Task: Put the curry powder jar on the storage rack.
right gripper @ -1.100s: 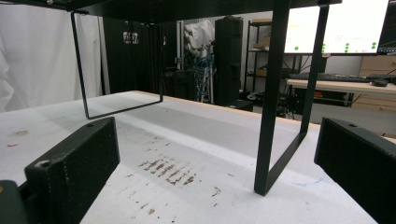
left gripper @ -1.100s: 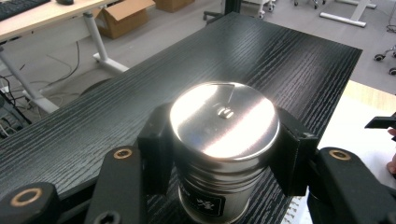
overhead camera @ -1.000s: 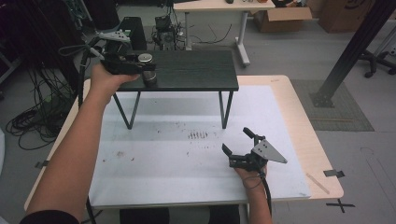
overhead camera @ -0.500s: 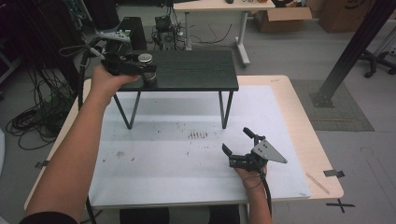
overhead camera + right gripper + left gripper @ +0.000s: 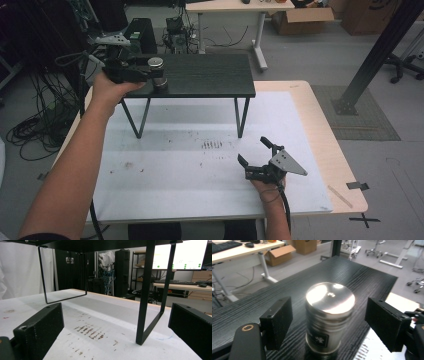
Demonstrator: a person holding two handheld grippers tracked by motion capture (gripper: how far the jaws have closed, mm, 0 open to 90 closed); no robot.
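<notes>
A: What's that shiny thing on the shelf?

B: A can, round and squat, in brushed metal with faint ribs around its wall and a flat lid that glares under the light. A small dark label sits low on its side. It stands upright near the left end of the shelf, close to the front edge.

A: And the shelf itself?

B: A flat black board with a coarse wood grain running along it, set on thin black metal legs bent into square hoops. It stands on a white mat, smudged with brown streaks, over a pale wooden table.

A: Is the left gripper holding the can?

B: No. Its jaws have just been opening, and in the left gripper view the two black pads, blocky and finely pitted, stand off to either side of the can with a clear gap at each. The can is between them, let go.

A: The right gripper?

B: It rests low on the mat near the front right, a grey three-cornered plate on top. Its jaws are spread wide with nothing between them. The right gripper view looks under the shelf at the legs and the stained mat.
</notes>
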